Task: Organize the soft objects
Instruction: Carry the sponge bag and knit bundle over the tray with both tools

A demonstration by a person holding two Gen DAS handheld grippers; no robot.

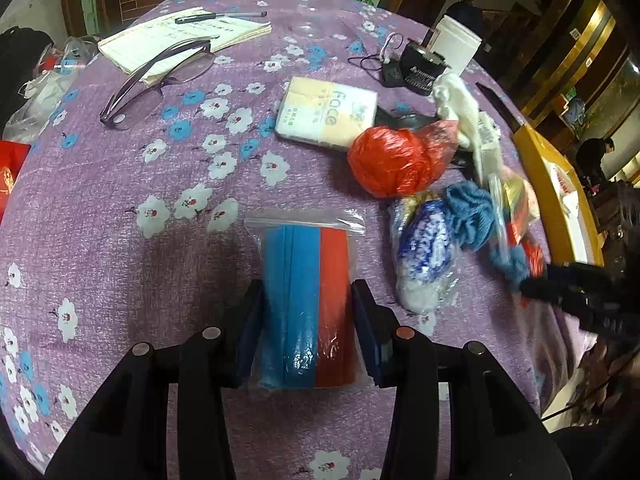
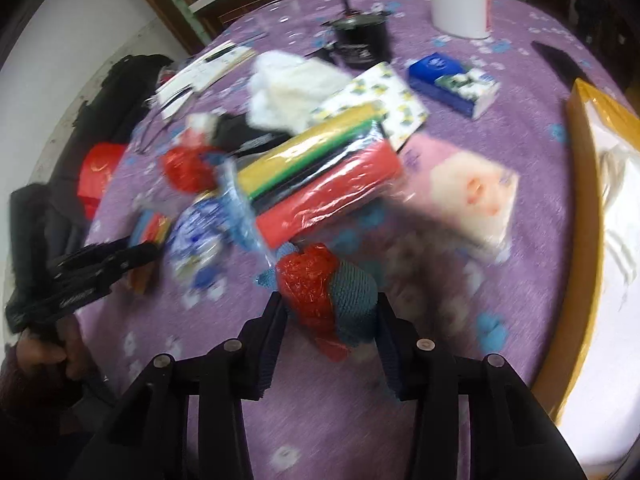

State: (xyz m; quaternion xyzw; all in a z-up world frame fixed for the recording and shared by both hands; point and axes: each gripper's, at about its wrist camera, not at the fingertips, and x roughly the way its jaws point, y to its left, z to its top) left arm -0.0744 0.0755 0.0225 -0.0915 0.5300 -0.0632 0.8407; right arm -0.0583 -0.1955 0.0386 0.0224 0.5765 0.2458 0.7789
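My left gripper [image 1: 308,320] is shut on a clear zip bag of blue and red cloths [image 1: 306,292], held over the purple flowered tablecloth [image 1: 120,240]. My right gripper [image 2: 330,320] is shut on a bundle of red mesh and blue knit [image 2: 328,292]. In the left wrist view a red mesh ball [image 1: 390,160], blue yarn [image 1: 470,212], a blue-white knit bundle [image 1: 424,256] and a white cloth [image 1: 456,96] lie at the right. The blurred right wrist view shows a bag of rolled red, yellow and green cloths [image 2: 320,176] ahead of the gripper.
A tissue pack [image 1: 328,112], glasses [image 1: 156,76], a notebook with pen [image 1: 180,36], a white jar [image 1: 456,42] and a black device [image 1: 420,68] lie further back. A yellow-rimmed box [image 2: 592,240] stands at the right. A blue tissue pack [image 2: 452,80] and a pink pad [image 2: 464,196] lie nearby.
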